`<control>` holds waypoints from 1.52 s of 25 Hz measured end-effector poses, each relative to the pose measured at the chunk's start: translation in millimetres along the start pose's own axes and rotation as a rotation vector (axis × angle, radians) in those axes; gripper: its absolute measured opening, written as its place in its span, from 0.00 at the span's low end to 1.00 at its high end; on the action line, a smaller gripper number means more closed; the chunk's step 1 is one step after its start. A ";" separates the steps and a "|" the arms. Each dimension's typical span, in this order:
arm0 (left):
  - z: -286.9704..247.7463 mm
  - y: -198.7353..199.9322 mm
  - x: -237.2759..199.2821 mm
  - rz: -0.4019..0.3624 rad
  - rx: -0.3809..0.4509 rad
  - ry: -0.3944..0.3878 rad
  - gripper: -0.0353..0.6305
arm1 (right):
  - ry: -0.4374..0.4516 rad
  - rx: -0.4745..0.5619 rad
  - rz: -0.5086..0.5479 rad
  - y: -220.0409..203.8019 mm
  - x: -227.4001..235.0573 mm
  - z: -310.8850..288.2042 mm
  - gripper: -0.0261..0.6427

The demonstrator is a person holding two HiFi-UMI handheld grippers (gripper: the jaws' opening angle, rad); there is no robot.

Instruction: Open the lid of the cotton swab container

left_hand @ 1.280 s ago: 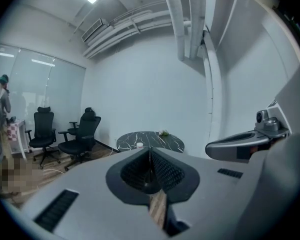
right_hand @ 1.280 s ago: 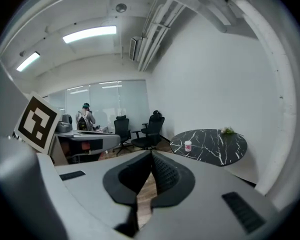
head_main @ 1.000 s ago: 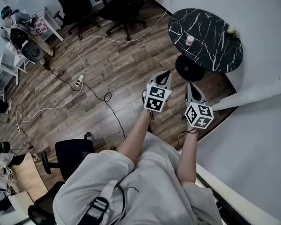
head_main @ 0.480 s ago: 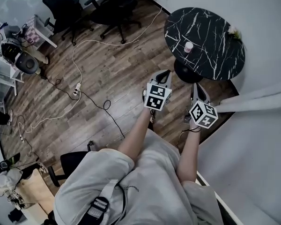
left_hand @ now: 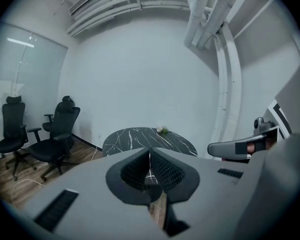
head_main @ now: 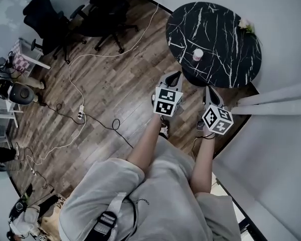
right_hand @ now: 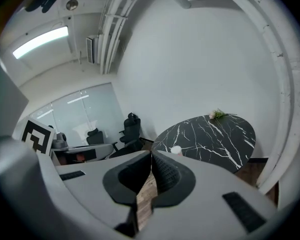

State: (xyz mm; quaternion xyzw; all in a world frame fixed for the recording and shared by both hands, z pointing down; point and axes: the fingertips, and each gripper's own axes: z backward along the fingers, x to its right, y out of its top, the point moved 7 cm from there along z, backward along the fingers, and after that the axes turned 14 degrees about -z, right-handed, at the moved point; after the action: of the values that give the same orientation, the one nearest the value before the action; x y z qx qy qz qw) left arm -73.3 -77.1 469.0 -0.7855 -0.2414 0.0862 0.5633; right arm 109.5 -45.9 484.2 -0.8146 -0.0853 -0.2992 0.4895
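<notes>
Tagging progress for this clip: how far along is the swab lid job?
Done: nothing visible. The cotton swab container stands alone on the marble table; its lid is too small to judge. In hand: the left gripper and right gripper are both shut and empty, held over the floor short of the table. Left: reach the container, steady it, open the lid.

Forearms (head_main: 146, 147) stretch forward side by side; left claw (head_main: 175, 75) and right claw (head_main: 209, 89) — jaws pressed together.
</notes>
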 end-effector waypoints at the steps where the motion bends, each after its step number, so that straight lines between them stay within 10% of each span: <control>1: -7.5 -1.3 -5.2 0.001 0.000 -0.014 0.09 | -0.011 0.008 -0.009 1.0 0.6 -6.2 0.09; 35: -218.7 -20.5 -54.0 -0.068 0.020 -0.138 0.09 | -0.118 -0.040 -0.011 78.8 70.4 -181.2 0.09; 38: -243.2 -30.4 -41.3 -0.067 0.008 -0.162 0.27 | -0.121 -0.069 -0.012 82.3 87.3 -201.4 0.09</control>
State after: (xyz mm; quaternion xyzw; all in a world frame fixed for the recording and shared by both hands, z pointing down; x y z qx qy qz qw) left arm -18.7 -294.3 576.7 -0.7651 -0.3121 0.1316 0.5477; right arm 134.1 -271.8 541.4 -0.8472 -0.1092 -0.2549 0.4532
